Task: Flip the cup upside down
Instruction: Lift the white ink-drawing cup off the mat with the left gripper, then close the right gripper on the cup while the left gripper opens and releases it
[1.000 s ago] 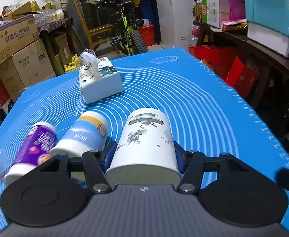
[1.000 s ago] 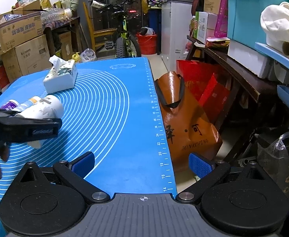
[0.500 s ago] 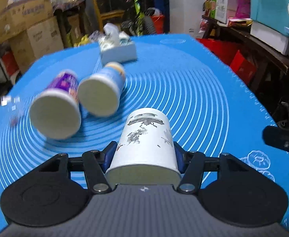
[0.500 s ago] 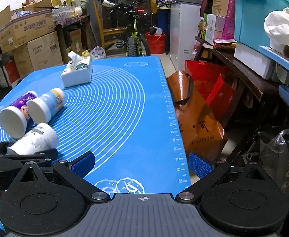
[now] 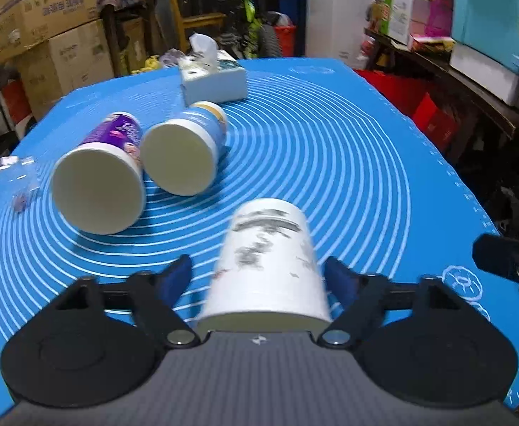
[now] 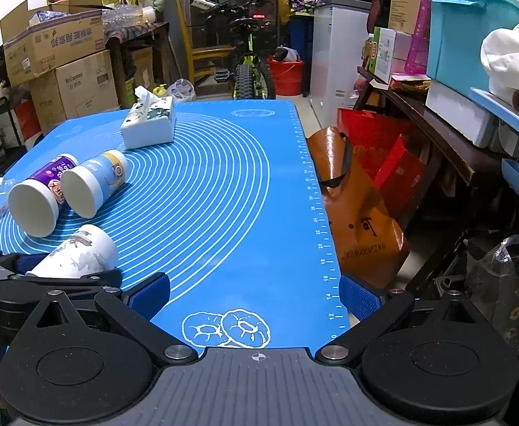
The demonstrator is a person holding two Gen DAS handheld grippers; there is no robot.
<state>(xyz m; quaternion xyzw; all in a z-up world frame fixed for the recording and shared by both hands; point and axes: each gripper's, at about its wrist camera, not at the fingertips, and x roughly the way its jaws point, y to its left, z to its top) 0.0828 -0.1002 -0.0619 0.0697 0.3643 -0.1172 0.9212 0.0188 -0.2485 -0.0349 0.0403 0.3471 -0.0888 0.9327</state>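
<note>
Your left gripper (image 5: 259,277) has its fingers spread apart, a clear gap on the left side of the cup (image 5: 266,266) and the right pad just beside it, so nothing is clamped now. The cup sits between the fingers near the front edge of the mat (image 5: 330,149), its closed base pointing away and its rim toward the camera; it is blurred, so you cannot tell whether it rests on its side, is tilted, or is moving. In the right wrist view the cup (image 6: 78,254) looks tilted low over the mat, the left gripper (image 6: 46,277) around its rim end. Half a second ago the pads were pressed on both sides of the cup and it looked sharp; since then the fingers have opened, which reads as a release meant to leave it mouth down, though the flip does not look settled yet. Your right gripper (image 6: 255,294) is wide open over the front of the mat, holding nothing, likely kept aside to leave room. The two bottles (image 5: 135,167) lie on their sides to the left, well apart from the cup, and the tissue box (image 5: 213,81) stands behind them, as before.
</note>
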